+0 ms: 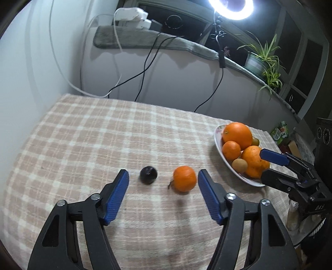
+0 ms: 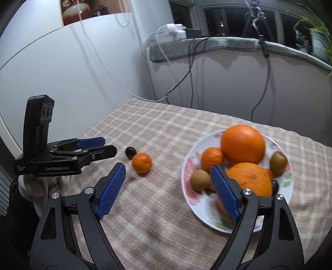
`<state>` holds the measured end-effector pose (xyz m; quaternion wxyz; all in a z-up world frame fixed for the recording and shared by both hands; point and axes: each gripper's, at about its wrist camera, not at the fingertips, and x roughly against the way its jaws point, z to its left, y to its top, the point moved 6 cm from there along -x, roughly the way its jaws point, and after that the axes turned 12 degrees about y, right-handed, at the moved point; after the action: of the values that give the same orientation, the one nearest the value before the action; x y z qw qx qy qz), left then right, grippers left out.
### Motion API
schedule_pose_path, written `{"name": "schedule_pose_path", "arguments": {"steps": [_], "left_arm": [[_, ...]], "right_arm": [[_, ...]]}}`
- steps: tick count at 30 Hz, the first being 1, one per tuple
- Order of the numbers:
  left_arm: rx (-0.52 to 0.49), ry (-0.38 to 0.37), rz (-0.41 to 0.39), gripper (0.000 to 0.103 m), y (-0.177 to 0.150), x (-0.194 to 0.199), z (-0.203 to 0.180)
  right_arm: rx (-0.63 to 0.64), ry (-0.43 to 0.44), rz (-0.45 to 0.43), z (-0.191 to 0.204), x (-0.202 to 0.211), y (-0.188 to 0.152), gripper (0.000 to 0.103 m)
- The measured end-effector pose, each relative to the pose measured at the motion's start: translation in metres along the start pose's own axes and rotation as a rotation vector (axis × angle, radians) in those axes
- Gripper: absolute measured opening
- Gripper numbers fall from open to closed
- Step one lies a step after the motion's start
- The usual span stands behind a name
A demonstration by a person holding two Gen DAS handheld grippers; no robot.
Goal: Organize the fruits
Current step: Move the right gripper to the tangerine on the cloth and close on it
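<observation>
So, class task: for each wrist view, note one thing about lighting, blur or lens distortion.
Left wrist view: the ring light is blown out to white glare, and the tangerine on the cloth is slightly smeared. Right wrist view: the plate of fruit is motion-blurred, and the fisheye lens bows the window ledge, with dark vignetted corners.

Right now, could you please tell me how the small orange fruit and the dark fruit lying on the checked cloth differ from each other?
The small orange fruit is bright orange, while the dark fruit is nearly black. The small orange fruit is clearly the larger of the two. The small orange fruit lies nearer the plate; the dark fruit lies on its far side from that plate. Both are roundish, rest loose on the checked cloth outside the plate, and neither is gripped.
</observation>
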<state>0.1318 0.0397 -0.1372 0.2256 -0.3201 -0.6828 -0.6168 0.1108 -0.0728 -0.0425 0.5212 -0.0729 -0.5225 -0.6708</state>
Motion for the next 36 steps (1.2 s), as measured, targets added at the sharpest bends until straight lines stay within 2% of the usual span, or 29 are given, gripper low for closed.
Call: {"name": "schedule_pose_path", "arguments": {"steps": [10, 15, 30, 32, 36], "left_arm": [[0.001, -0.024, 0.05, 0.043, -0.004, -0.017, 0.005], [-0.002, -0.03, 0.07, 0.039, -0.002, -0.027, 0.005], [0.001, -0.037, 0.146, 0.038, -0.004, -0.054, 0.008], [-0.004, -0.04, 0.153, 0.032, -0.006, -0.055, 0.007], [0.01, -0.042, 0.157, 0.026, -0.005, -0.056, 0.01]], "right_arm": [[0.06, 0.037, 0.1, 0.021, -0.044, -0.004, 0.064], [0.073, 0.041, 0.136, 0.025, -0.065, -0.006, 0.055], [0.107, 0.023, 0.204, 0.028, -0.101, -0.01, 0.051], [0.11, 0.021, 0.215, 0.027, -0.106, -0.01, 0.047], [0.102, 0.029, 0.225, 0.025, -0.112, -0.011, 0.046]]}}
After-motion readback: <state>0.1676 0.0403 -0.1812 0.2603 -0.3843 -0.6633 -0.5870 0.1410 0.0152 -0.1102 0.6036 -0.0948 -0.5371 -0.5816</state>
